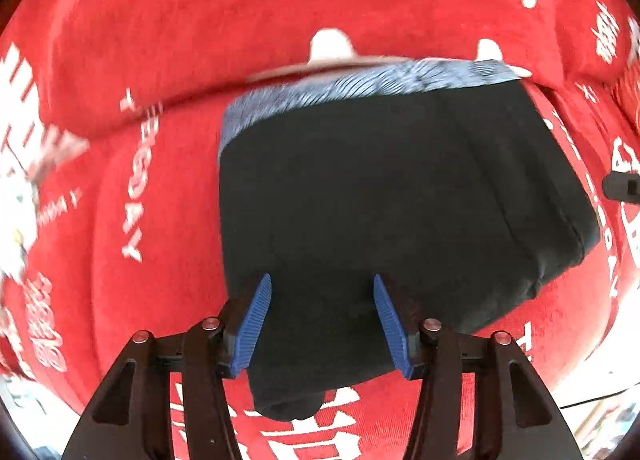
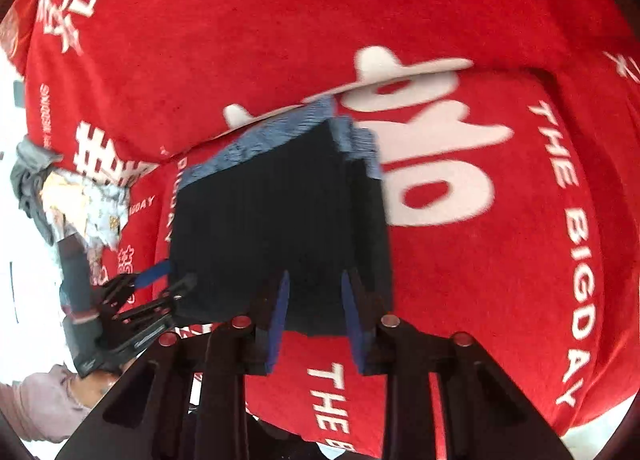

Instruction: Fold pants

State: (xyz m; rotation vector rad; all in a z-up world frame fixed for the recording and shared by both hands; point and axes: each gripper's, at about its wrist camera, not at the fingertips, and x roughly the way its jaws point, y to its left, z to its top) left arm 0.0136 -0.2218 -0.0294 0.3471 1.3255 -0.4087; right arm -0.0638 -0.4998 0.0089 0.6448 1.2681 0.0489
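Both views are brightly lit, and the red cloth (image 1: 200,40) looks saturated. White areas at the left and lower right edges are blown out. Motion blur smears the blue waistband (image 1: 340,88) beyond the left claw (image 1: 322,326) and the white lettering (image 2: 432,156) beyond the right claw (image 2: 314,324). Fisheye bending curves everything towards dark corners. The black pants (image 2: 272,220) show almost no detail.
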